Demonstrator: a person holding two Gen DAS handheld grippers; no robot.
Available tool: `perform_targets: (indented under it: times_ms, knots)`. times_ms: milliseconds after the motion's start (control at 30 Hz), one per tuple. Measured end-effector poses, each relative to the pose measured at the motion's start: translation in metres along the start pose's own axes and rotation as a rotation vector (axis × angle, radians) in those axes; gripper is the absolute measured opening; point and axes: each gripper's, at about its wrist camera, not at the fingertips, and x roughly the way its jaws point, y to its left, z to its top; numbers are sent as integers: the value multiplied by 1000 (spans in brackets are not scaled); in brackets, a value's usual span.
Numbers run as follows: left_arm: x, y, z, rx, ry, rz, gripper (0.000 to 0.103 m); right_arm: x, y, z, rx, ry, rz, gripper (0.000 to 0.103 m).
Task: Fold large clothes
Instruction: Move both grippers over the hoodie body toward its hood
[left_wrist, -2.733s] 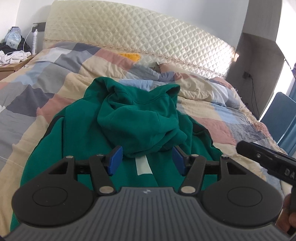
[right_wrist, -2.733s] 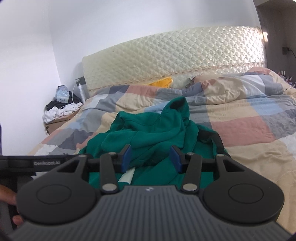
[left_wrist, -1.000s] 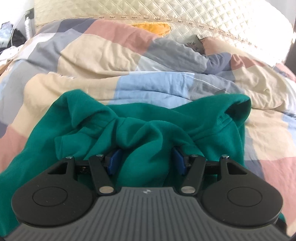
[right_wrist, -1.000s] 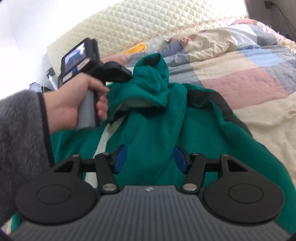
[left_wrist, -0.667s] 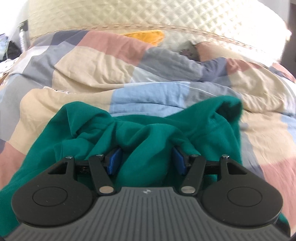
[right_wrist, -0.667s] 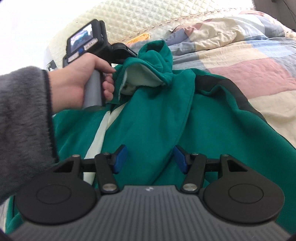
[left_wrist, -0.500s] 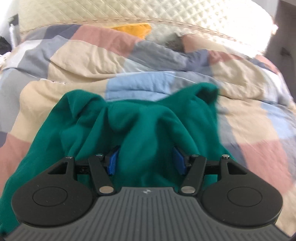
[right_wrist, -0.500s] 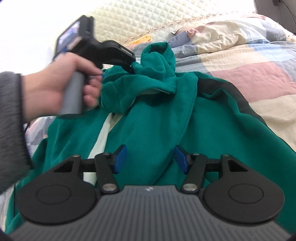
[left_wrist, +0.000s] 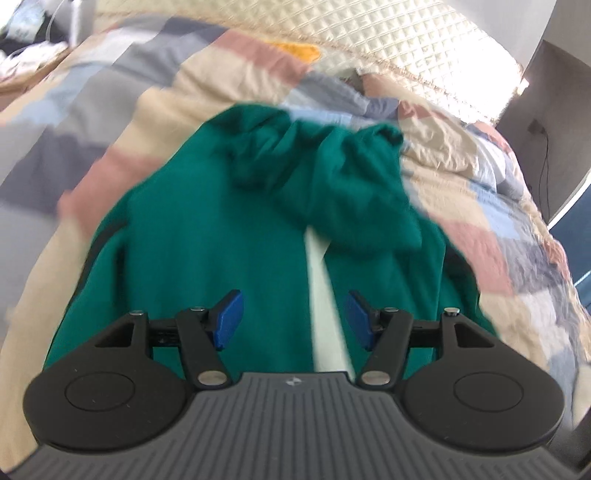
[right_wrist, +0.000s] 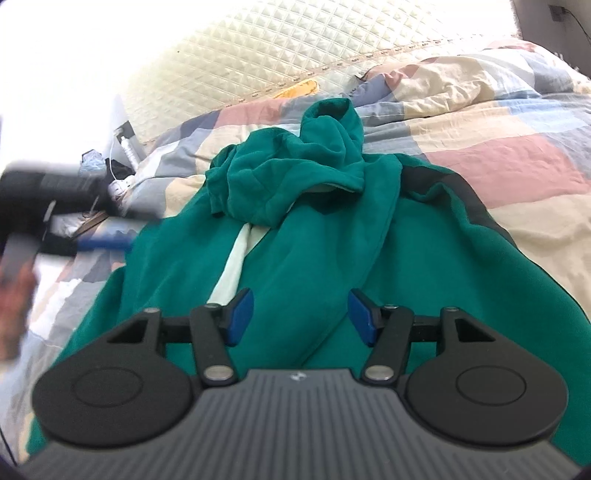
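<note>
Left wrist view: one green hooded garment (left_wrist: 207, 236) spread on one patchwork quilt (left_wrist: 480, 206), lying lengthwise toward one quilted cream headboard (left_wrist: 424, 48). Hood (left_wrist: 354, 177) bunched in a heap at the end nearer the headboard. One pale strip (left_wrist: 323, 295) running down the garment's middle, from under the hood toward the camera. One yellow item (left_wrist: 299, 50) against the headboard, kind not discernible. Picture smeared toward the left edge.

Left gripper (left_wrist: 291, 319): two blue pads (left_wrist: 229, 317) standing apart, no cloth between them, garment lying below. Nothing held.

Right wrist view: same single garment (right_wrist: 424, 236), dark band (right_wrist: 461, 195) along its right side, quilt (right_wrist: 517, 122) bare toward the right edge of the bed. Right gripper (right_wrist: 300, 316): two blue pads (right_wrist: 242, 314) parted, hanging over a raised ridge of green cloth, pads not pressing on it. Nothing held. Left gripper (right_wrist: 107, 243) seen again at the left edge, blurred, off the garment's left side, with a hand (right_wrist: 14, 295) on its grip. Clutter with white cables (right_wrist: 114, 177) beyond the bed's left edge, count not discernible.

Writing: none readable; one small emblem on each gripper body, illegible.
</note>
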Motion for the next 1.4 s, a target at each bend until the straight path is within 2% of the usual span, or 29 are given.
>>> perform_targets:
  times_ms: [233,400,500,633,700,767,867,933,1033,1167,1333,1400]
  knots:
    - [-39,20,-68,-39,24,-40,66,-15,-7,-5,105,44,81,61]
    - [-41,21,-99,-86,42,-82,67,-9,-1,-11,137,79,164,61]
    - [-41,16,-112,-44,37,-63,69,-2,2,-14,157,116,217,60]
    - [-43,7,-119,19,17,-36,71,9,-2,-16,219,160,251,57]
    - [-38,7,-118,40,12,-10,71,14,-5,-17,245,178,249,44]
    - [-30,14,-117,7,8,41,71,17,-8,-19,260,186,227,44]
    - [-19,30,-112,-67,30,66,71,18,-14,-20,266,187,190,44]
    - [-15,34,-109,-72,31,80,71,17,-20,-20,292,186,175,44]
    - [-17,33,-108,-62,26,81,71,19,-32,-21,347,192,182,44]
    - [-25,34,-110,-67,34,55,71,27,-38,-27,443,237,255,43]
    - [-40,32,-116,-57,49,3,71,35,-30,-29,430,280,297,43]
    - [-43,28,-122,-48,54,3,71,39,-26,-31,417,305,288,43]
